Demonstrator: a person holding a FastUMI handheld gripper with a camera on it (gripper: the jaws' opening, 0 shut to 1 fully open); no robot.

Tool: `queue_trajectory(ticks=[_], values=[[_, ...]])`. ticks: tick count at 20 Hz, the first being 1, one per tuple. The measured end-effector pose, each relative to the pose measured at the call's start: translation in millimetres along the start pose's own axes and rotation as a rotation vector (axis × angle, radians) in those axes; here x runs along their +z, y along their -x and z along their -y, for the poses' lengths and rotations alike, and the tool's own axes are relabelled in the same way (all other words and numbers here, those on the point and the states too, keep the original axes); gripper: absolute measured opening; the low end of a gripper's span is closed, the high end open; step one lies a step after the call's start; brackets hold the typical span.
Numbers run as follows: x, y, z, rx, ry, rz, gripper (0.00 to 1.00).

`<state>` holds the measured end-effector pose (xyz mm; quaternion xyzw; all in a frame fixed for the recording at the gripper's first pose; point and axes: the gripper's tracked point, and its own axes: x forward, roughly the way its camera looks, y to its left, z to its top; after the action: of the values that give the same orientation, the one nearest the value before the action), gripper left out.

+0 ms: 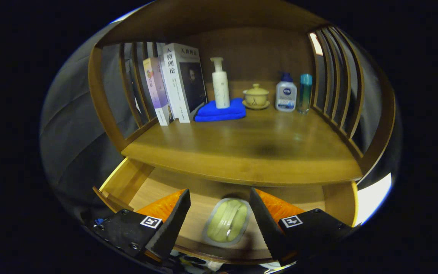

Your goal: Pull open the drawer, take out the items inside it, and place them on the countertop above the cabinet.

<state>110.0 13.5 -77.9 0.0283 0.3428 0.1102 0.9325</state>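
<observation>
Item: green packet (227,220), a flat oval pouch with a pale sealed rim, lying on the floor of the open drawer (135,182), between the two fingers and just ahead of their tips.
Handling (judged): light, soft and thin; the wrapper looks glossy, so likely slippery; it lies flat on the wood, which leaves little edge to catch. Probably not fragile, though a hard pinch may crush what is inside.
Where to hold (judged): across the short width, a finger on each long side, low enough to get under the sealed rim.
Gripper (219,213): fingers spread wide, one each side of the packet, touching nothing.
Drawer: pulled out beneath the surface, wooden floor bare apart from the packet.
Surface (249,152): wooden top just above the drawer; the front half is bare and offers room to set the packet down.
Back of surface: two books (173,83), blue cloth (221,111) with a white pump bottle (220,83) standing on it, lidded cup (256,96), two small bottles (294,93).
</observation>
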Motion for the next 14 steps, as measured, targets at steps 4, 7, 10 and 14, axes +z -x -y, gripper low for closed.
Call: queue_trajectory(ticks=[4, 7, 10, 14], values=[[-18.5, -11.1, 9.4, -0.021, 0.027, -0.096, 0.98], [-29.5, -18.0, 7.0, 0.002, -0.003, -0.160, 0.97], [-40.7, -26.2, 10.5, 0.005, -0.061, -0.218, 0.90], [-52.6, -32.3, 18.9, -0.017, -0.068, -0.259, 0.76]])
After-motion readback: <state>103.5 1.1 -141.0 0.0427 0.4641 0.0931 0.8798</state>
